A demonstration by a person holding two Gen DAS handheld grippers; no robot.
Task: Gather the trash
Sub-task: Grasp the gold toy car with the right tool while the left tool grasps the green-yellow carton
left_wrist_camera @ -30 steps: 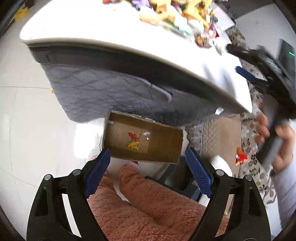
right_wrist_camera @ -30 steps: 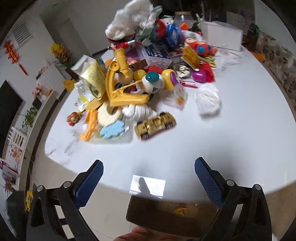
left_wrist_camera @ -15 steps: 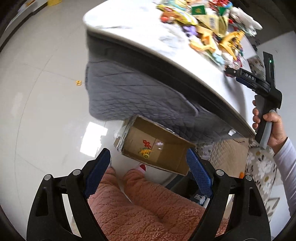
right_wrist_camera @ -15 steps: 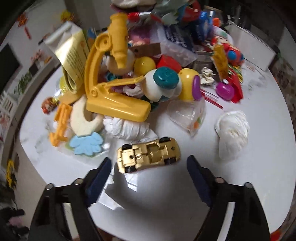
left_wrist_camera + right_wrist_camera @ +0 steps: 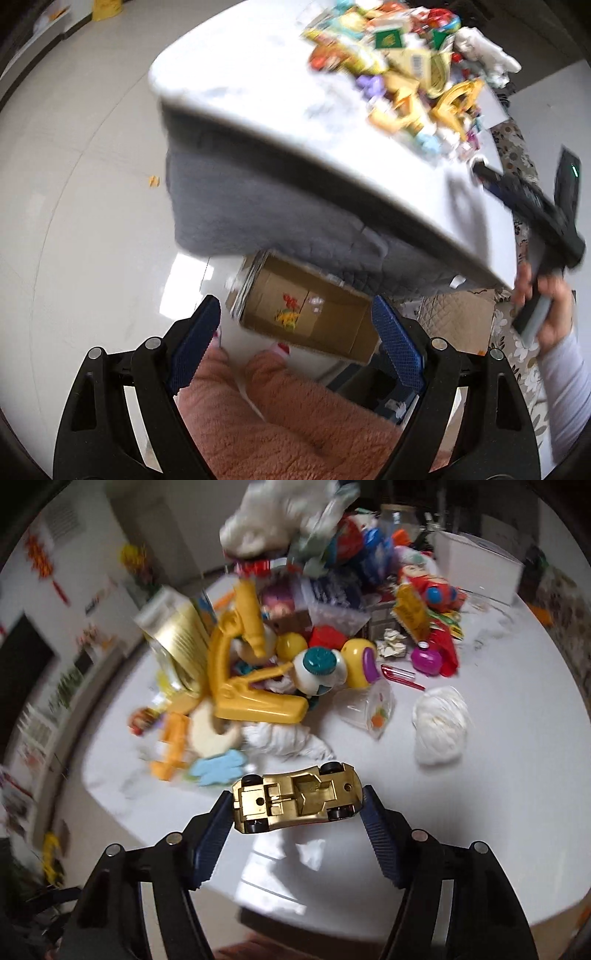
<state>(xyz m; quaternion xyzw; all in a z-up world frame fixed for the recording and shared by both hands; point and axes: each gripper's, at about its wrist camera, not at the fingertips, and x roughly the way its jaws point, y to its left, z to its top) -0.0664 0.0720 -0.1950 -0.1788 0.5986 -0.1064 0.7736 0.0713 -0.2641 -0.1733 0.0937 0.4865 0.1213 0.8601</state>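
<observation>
Right gripper [image 5: 297,805] has closed in since 0.5 s ago, now clamping gold toy car [image 5: 297,797], underside up. Left gripper [image 5: 295,328] wide open, holding nothing, above cardboard box [image 5: 306,317].

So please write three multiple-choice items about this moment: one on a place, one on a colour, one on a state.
1. Where is the open brown cardboard box?
A. on the white tabletop
B. on the floor beside the table's grey quilted skirt
C. held in the left gripper

2. What colour is the toy car between the right gripper's fingers?
A. gold
B. red
C. blue

3. In what state is the left gripper?
A. shut on a tissue
B. shut on the box
C. open, holding nothing

Answers:
1 B: the left wrist view shows the box low on the floor, by the grey skirt under the white tabletop.
2 A: its body is metallic gold.
3 C: its blue pads stand wide apart with nothing between them.
</observation>
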